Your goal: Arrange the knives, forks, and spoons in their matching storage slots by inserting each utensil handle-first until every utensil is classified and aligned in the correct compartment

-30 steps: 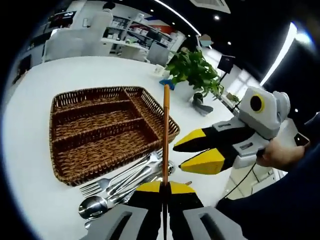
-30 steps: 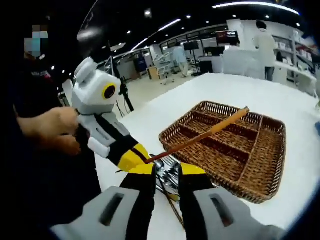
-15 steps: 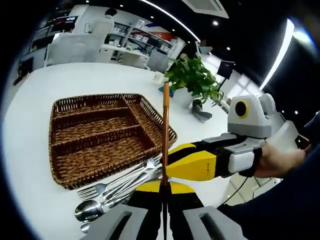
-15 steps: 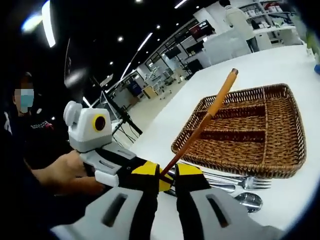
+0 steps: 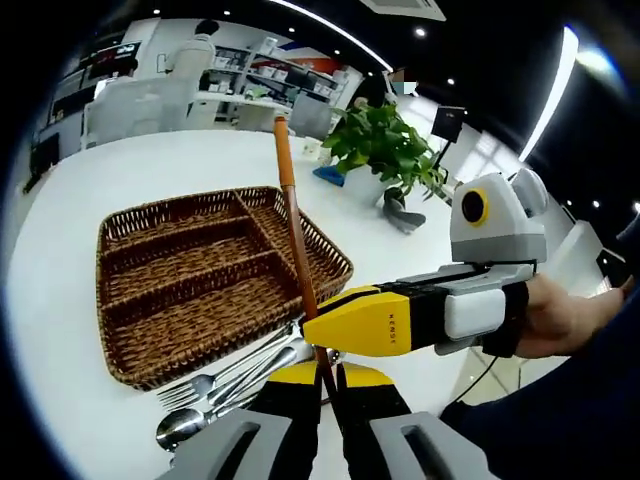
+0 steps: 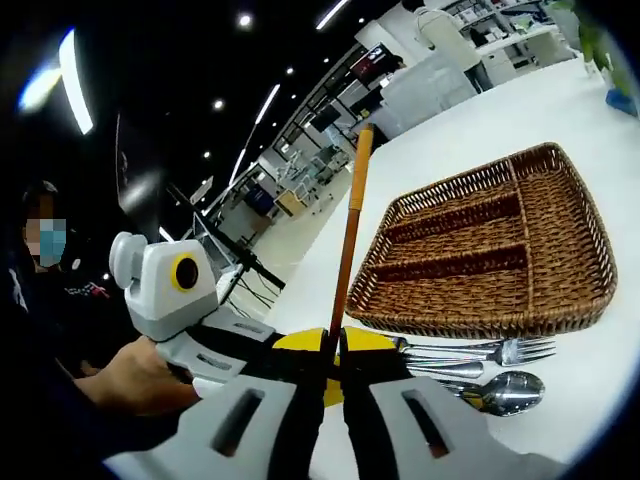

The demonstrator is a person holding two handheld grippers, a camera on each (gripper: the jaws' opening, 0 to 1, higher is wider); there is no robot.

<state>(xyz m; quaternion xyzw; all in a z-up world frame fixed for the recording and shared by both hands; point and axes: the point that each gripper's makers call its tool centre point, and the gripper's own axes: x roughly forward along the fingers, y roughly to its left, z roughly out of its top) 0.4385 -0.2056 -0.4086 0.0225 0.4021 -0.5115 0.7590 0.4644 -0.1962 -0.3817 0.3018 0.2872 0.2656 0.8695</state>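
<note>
we pinch the wooden-handled knife between both the left gripper and right gripper, mid-handover; next, one lets go, then handle-first into the wicker tray.

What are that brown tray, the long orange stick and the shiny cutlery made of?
The tray looks like woven wicker, brown with a visible basket weave. The stick seems to be wood or bamboo, matte orange-brown, though plastic is possible. The cutlery looks like polished steel, mirror-bright with reflections.
</note>
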